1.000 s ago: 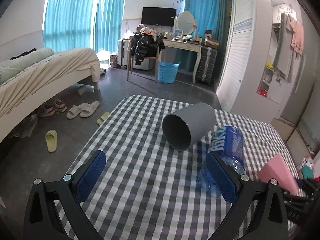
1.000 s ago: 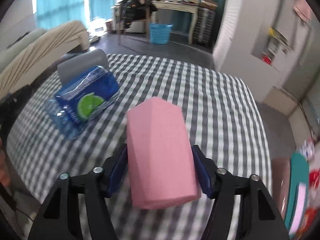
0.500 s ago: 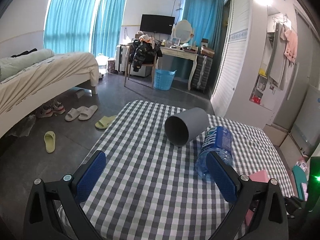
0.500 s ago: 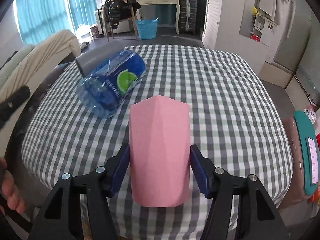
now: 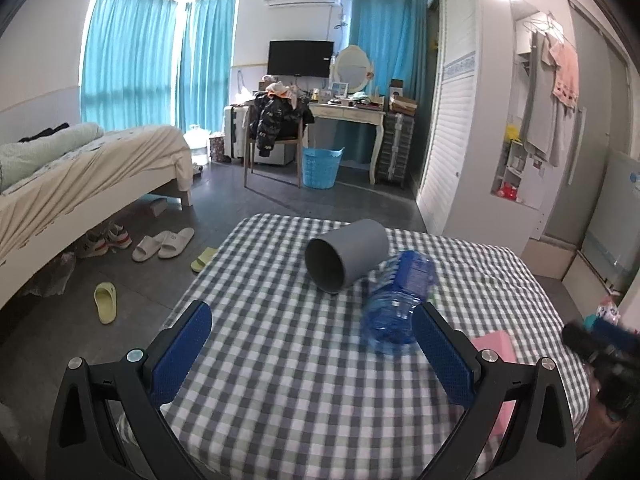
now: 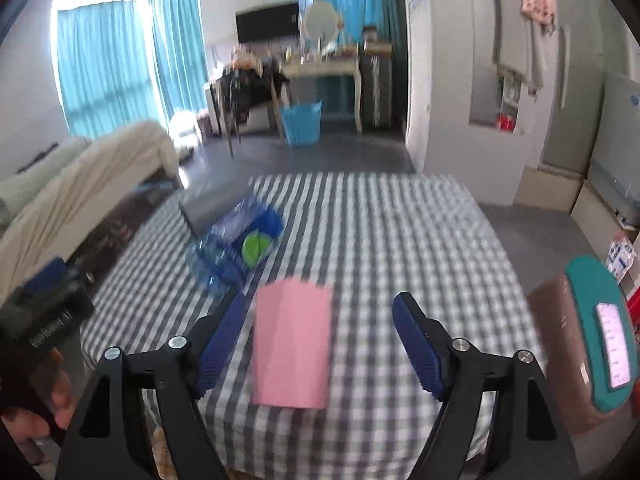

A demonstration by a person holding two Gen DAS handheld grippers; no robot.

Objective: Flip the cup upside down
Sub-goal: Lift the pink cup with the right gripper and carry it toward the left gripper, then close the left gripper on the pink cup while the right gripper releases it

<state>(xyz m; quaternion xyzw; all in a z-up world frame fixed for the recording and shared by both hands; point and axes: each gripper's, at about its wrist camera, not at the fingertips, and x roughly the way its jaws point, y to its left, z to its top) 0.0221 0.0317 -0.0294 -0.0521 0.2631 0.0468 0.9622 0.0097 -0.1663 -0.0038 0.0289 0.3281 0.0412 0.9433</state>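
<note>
A pink faceted cup (image 6: pixel 292 344) stands on the checked tablecloth (image 6: pixel 400 232) near the front edge, between the open jaws of my right gripper (image 6: pixel 320 340), closer to the left finger, touching neither. Its edge also shows in the left wrist view (image 5: pixel 494 346). My left gripper (image 5: pixel 312 348) is open and empty above the table's near left part. A grey cup (image 5: pixel 346 254) lies on its side with its mouth toward me, far ahead of the left gripper; it shows blurred in the right wrist view (image 6: pixel 204 210).
A blue plastic bottle (image 5: pixel 398 300) lies on its side beside the grey cup, also in the right wrist view (image 6: pixel 238 250). A teal device (image 6: pixel 600 332) sits at the table's right edge. Beyond the table are a bed (image 5: pixel 80 176), slippers and a blue basket (image 5: pixel 320 167).
My right gripper has opened and let go of the pink cup, which now stands on the table. The right gripper has drawn back. The left gripper has pulled back and up a little.
</note>
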